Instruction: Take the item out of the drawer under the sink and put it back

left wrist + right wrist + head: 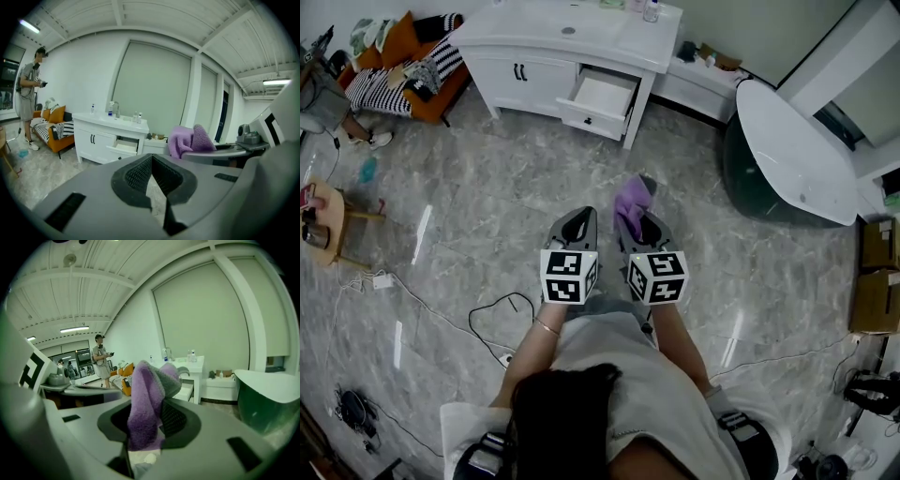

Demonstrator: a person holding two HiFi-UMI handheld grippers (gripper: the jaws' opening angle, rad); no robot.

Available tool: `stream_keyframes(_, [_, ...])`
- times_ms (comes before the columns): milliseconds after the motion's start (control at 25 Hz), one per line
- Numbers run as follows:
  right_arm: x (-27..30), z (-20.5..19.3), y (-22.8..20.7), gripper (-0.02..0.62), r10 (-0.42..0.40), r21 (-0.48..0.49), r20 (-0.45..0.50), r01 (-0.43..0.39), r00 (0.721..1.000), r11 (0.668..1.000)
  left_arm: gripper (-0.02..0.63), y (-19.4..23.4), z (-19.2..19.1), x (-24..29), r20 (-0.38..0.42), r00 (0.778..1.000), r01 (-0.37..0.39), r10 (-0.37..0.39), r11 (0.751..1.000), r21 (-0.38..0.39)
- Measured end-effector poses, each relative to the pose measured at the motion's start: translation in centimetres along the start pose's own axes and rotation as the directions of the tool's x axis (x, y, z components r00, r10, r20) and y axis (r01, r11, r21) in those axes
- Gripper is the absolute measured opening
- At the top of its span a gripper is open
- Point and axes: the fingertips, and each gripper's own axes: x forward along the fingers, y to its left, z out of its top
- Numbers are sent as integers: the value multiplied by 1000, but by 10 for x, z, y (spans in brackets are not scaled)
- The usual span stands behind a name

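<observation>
Right gripper (146, 401) grips purple cloth (143, 390), pads (174, 421) half hidden.

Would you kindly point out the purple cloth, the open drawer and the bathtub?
purple cloth (630, 204), head view, its bunched middle.
open drawer (602, 96), head view, its bare white bottom.
bathtub (789, 150), head view, its white inner surface.

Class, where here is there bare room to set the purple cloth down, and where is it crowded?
Bare, for the purple cloth: the open drawer, bottom showing white, in the vanity; the marble floor between vanity and bathtub. Crowded: the sofa, piled with cushions; the vanity top's right end, with bottles.
</observation>
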Motion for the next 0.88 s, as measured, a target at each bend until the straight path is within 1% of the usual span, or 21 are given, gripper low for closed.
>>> stream_keyframes(200, [4,2,-3,140,-13,-16,4,13,1000,1000,3,-1,5,10,13,1000,28,-28,1000,4])
stream_keyframes(360, [12,3,-7,140,-18,-25,-4,18,1000,1000,3,4,7,18,13,999,35,-35,999,5])
stream_keyframes(520, [25,11,-12,138,-13,1,0,13,1000,1000,3,10,12,30,10,999,47,-47,999,-5])
stream_keyframes(680, [38,20,-20,140,-25,-8,7,25,1000,1000,3,14,21,48,9,998,55,-55,998,4])
stream_keyframes(880, [62,31,-26,139,-27,3,11,27,1000,1000,3,28,29,68,0,998,67,-67,998,-2])
